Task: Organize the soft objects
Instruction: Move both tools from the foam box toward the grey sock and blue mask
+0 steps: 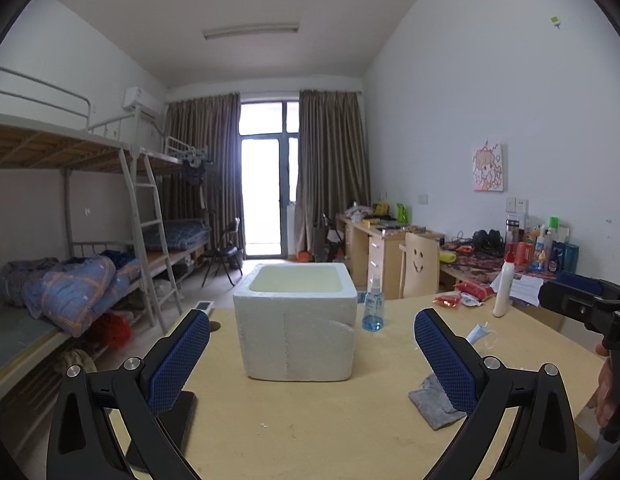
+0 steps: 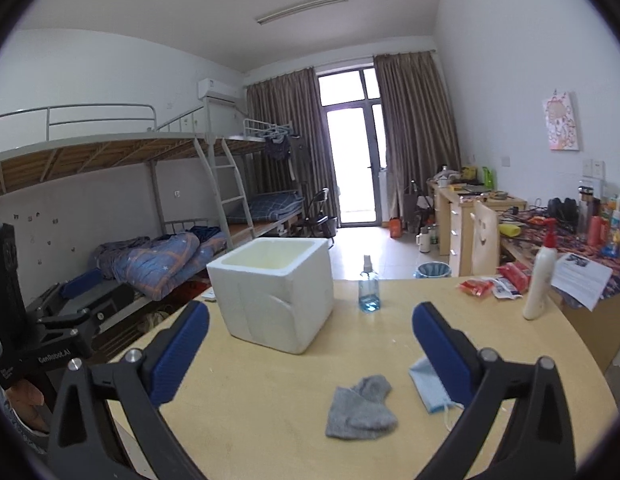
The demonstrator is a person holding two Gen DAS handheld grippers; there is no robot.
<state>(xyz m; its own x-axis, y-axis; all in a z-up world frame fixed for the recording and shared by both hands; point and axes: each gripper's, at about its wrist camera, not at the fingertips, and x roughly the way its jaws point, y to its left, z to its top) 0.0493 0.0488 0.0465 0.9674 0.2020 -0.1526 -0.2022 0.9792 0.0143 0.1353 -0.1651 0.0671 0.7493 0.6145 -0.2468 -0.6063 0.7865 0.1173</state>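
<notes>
A white foam box [image 1: 295, 320] stands open-topped on the round wooden table [image 2: 269, 420]. A crumpled grey sock [image 2: 362, 408] lies on the table in front of my right gripper [image 2: 310, 316], between its fingers' lines but short of the pads. My right gripper is open and holds nothing. A light blue face mask [image 2: 428, 388] lies partly hidden behind its right finger. My left gripper [image 1: 312, 320] is open too, empty, and faces the foam box. In the left wrist view the sock [image 1: 434, 402] and the mask [image 1: 480, 334] lie by its right finger.
A blue spray bottle [image 2: 368, 288] stands right of the box. A white bottle [image 2: 540, 280], red packets [image 2: 494, 282] and papers [image 2: 582, 276] sit at the table's far right. Bunk beds [image 2: 149, 256] line the left wall and cluttered desks [image 2: 486, 204] the right.
</notes>
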